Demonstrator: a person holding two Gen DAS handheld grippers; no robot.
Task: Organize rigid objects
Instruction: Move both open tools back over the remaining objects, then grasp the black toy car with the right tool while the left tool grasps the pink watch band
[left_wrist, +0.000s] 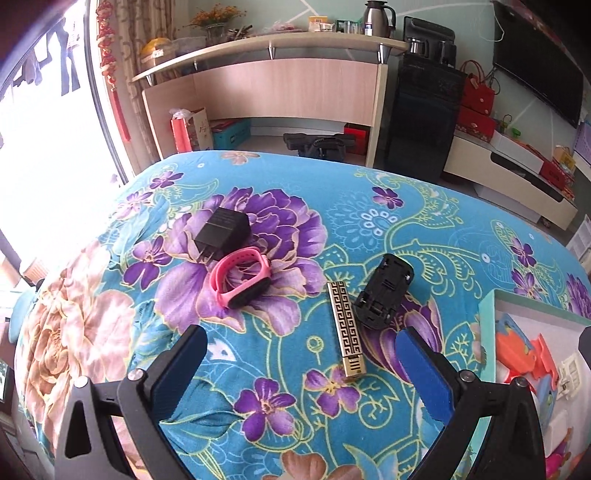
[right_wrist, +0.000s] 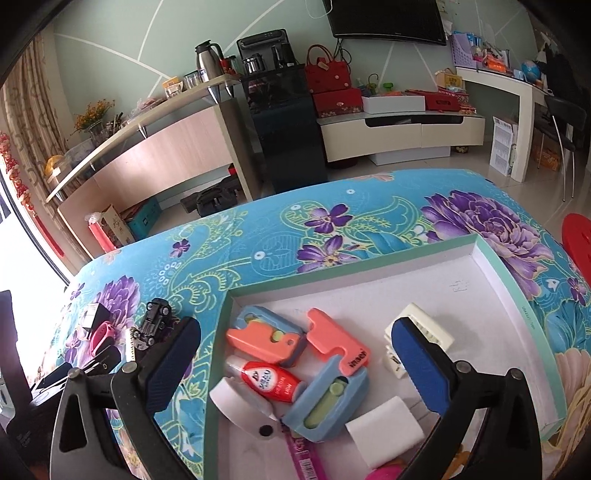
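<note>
Both my grippers, left (left_wrist: 301, 365) and right (right_wrist: 295, 354), have fingers spread, empty. Gold lighter (left_wrist: 346, 328) lies on the bed, beside tray (left_wrist: 487, 332); looks stiff, slick metal, light; I'd pinch its long sides mid-body.

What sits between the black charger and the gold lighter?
The pink watch, beside the charger, apart from the lighter; bare cloth follows. Left wrist view.
</note>
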